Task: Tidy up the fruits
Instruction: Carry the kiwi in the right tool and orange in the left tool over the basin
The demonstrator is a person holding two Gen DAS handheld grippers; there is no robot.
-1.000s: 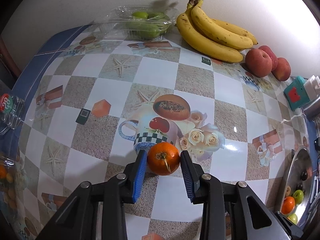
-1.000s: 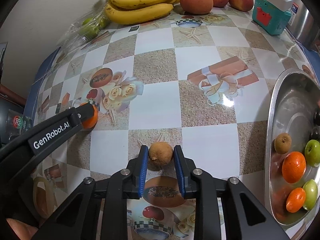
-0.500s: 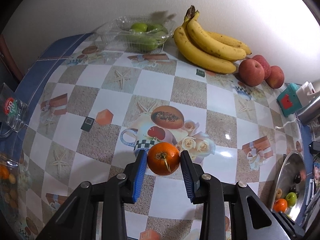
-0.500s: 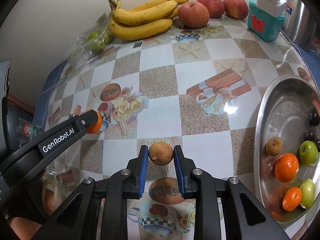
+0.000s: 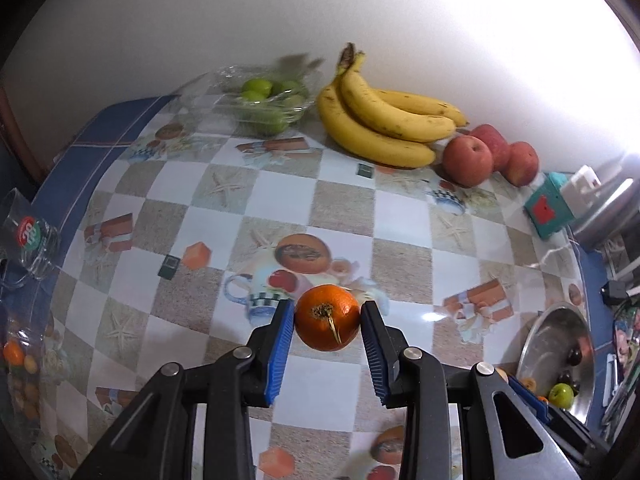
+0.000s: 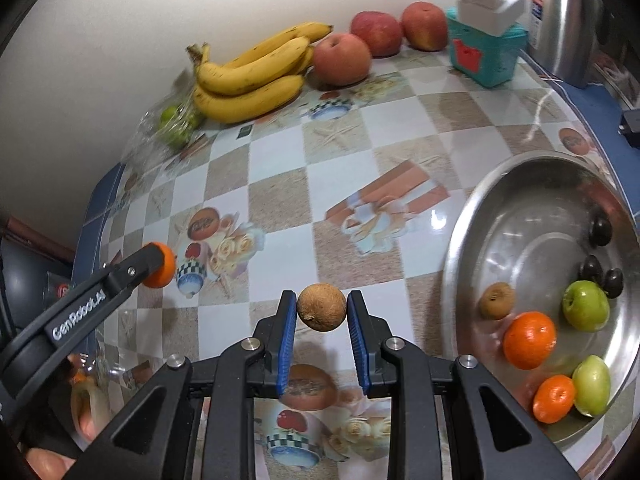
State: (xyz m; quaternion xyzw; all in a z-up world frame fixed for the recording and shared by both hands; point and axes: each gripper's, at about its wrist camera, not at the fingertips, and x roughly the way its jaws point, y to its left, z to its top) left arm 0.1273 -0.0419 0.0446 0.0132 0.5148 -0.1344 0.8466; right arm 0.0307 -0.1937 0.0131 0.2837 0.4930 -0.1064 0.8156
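Right wrist: bananas [image 6: 256,76], apples [image 6: 342,60] behind steel bowl [image 6: 476,216].

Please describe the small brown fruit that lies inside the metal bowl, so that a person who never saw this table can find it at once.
Look for the big metal bowl at the right edge of the checkered table. At its left side, just inside the rim, lies the small brown fruit. It is the only dull brown, rough thing in the bowl; its neighbours are shiny oranges, green fruits and dark ones.
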